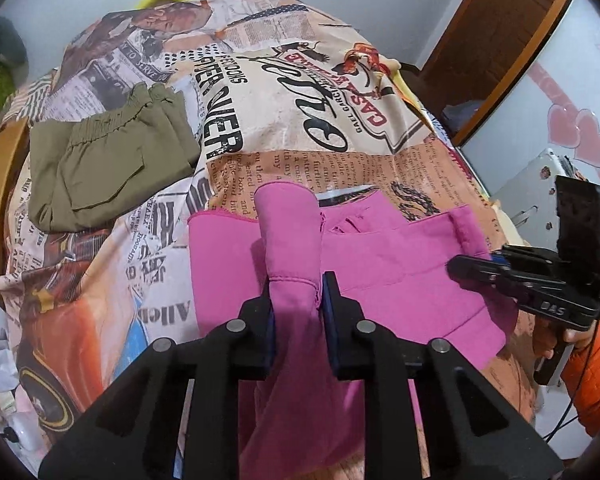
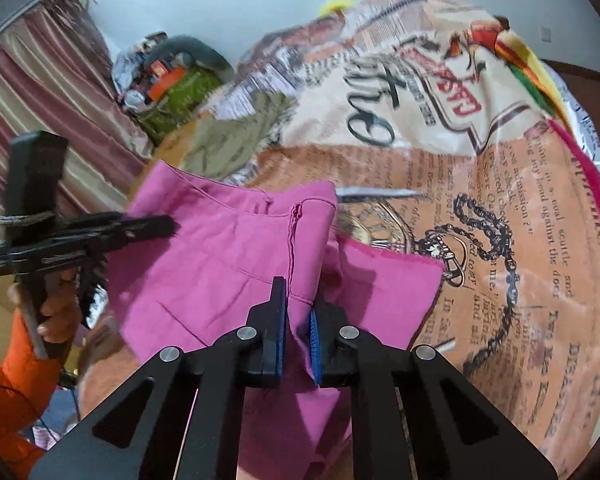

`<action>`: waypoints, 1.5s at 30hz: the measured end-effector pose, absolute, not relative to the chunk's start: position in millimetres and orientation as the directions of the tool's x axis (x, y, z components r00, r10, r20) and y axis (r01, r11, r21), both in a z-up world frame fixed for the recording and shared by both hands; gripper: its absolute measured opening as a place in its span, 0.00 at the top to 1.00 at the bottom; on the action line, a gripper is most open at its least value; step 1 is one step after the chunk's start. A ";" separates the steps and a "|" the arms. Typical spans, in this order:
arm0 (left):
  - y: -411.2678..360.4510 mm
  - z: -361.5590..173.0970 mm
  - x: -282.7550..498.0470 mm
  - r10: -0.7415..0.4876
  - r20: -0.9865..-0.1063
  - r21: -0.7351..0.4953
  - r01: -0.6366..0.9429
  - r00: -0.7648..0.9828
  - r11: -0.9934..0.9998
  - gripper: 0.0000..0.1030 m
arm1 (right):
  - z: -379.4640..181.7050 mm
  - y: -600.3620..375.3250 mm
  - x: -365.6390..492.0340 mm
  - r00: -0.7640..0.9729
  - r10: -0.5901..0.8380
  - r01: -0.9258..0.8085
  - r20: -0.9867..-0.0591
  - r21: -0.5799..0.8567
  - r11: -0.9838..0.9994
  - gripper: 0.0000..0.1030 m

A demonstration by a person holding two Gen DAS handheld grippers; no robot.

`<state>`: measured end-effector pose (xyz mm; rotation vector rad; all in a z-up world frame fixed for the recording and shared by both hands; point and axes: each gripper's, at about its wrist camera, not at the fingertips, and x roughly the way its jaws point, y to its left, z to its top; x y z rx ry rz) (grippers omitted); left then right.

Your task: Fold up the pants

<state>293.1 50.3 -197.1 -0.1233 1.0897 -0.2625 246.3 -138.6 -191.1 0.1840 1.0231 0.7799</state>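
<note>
Pink pants [image 1: 380,272] lie on a bed covered with a newspaper-print sheet [image 1: 300,112]. My left gripper [image 1: 298,284] is shut on a bunched fold of the pink fabric and lifts it off the sheet. My right gripper [image 2: 300,300] is shut on another part of the pink pants [image 2: 220,264], near a seam. The right gripper also shows in the left wrist view [image 1: 472,266] at the pants' right edge; the left gripper shows in the right wrist view [image 2: 160,224] at the pants' left edge.
Folded olive-green pants [image 1: 104,160] lie on the sheet at the far left. A wooden door frame [image 1: 500,40] and a white cabinet with pink hearts [image 1: 572,136] stand to the right. Clutter [image 2: 168,80] and a curtain [image 2: 48,112] are beyond the bed.
</note>
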 end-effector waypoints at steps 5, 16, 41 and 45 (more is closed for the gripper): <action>41.9 -180.2 283.6 -0.297 -0.838 -0.241 0.177 0.457 0.954 0.80 | -166.9 -146.7 228.2 0.330 0.686 -0.500 -0.649 0.496 0.710 0.92; 19.1 -204.3 304.7 -0.336 -0.882 -0.286 0.191 0.330 0.939 0.79 | -167.4 -172.3 205.4 0.383 0.659 -0.420 -0.648 0.513 0.749 0.92; -25.5 -196.1 371.3 -0.200 -0.914 -0.079 0.329 0.353 0.941 0.39 | -197.2 -179.9 223.0 0.396 0.589 -0.404 -0.705 0.442 0.801 0.85; -55.5 -236.4 377.9 -0.127 -0.953 -0.015 0.377 0.276 0.926 0.39 | -190.0 -177.8 221.7 0.418 0.585 -0.432 -0.695 0.415 0.801 0.87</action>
